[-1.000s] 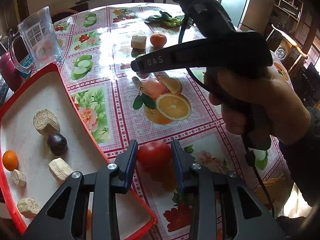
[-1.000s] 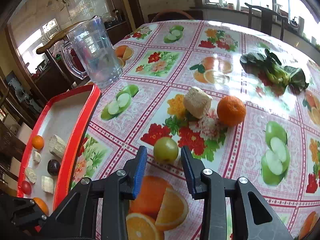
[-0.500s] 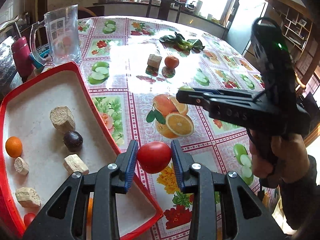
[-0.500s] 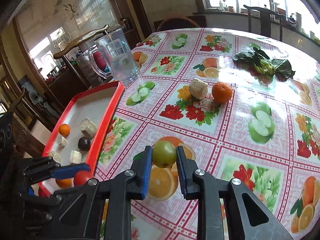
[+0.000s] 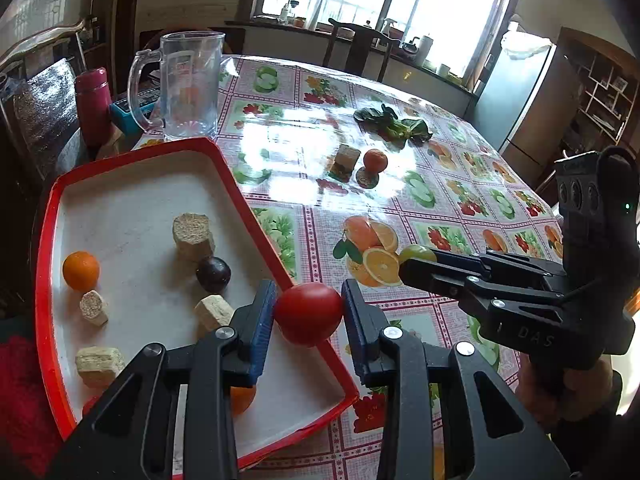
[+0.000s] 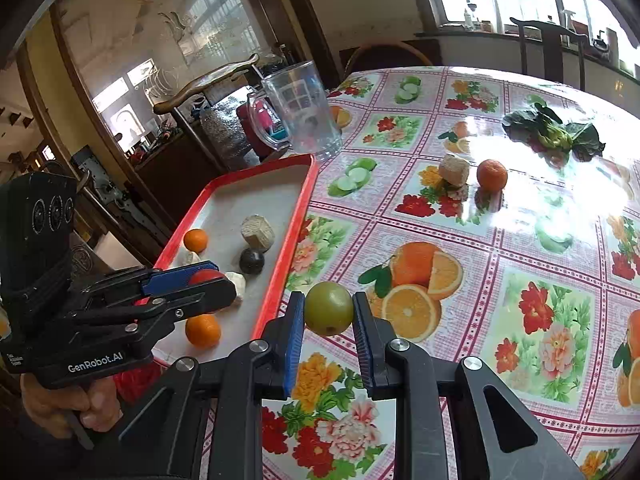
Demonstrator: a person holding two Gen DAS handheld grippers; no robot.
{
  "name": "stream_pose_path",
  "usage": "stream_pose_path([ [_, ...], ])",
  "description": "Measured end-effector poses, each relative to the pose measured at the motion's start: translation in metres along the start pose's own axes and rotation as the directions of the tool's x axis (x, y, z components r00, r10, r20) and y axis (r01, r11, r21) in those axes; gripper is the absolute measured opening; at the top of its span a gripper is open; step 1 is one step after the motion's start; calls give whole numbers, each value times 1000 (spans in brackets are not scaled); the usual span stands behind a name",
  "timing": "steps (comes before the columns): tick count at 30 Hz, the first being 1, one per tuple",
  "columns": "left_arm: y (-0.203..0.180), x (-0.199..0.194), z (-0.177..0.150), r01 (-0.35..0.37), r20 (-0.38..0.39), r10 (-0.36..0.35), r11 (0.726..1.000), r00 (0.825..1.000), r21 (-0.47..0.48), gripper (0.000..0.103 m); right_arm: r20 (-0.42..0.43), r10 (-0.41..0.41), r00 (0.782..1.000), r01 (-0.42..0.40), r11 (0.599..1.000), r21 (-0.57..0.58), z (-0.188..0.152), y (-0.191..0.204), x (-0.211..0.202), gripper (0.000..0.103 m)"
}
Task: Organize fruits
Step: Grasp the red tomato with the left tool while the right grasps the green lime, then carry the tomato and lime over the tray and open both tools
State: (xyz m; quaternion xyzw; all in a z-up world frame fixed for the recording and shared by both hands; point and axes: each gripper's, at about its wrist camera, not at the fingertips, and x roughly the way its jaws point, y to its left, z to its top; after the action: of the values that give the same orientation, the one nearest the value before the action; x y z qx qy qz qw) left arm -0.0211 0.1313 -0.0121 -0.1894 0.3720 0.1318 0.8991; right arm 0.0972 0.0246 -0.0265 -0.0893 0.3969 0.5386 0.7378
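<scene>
Bright windows backlight a dark wooden chair, with a grey fridge beside wooden shelves.

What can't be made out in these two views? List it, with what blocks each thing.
- Orange near the tray's front edge, left wrist view: mostly hidden behind the left gripper's fingers.
- Small red fruit at the tray's near corner, left wrist view: only a sliver shows beside the gripper frame.
- Green fruit in the right gripper, left wrist view: mostly covered by its fingers.
- Windowsill items, both views: too small and washed out by glare.
</scene>
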Motion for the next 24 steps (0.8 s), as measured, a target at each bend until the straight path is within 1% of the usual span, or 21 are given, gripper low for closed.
stream_pose_path([
  [6,16,-12,-5,-18,20,19,999,1000,-36,31,-3,24,1000,-24,999,-32,0,21,1,24],
  [11,29,-19,-10,-36,29,38,997,999,-64,31,-21,32,999,-33,998,-52,-3,33,8,24],
  [24,58,-21,-18,-55,32,59,991,998,-121,31,-52,30,998,-34,996,-88,1,50,26,24],
])
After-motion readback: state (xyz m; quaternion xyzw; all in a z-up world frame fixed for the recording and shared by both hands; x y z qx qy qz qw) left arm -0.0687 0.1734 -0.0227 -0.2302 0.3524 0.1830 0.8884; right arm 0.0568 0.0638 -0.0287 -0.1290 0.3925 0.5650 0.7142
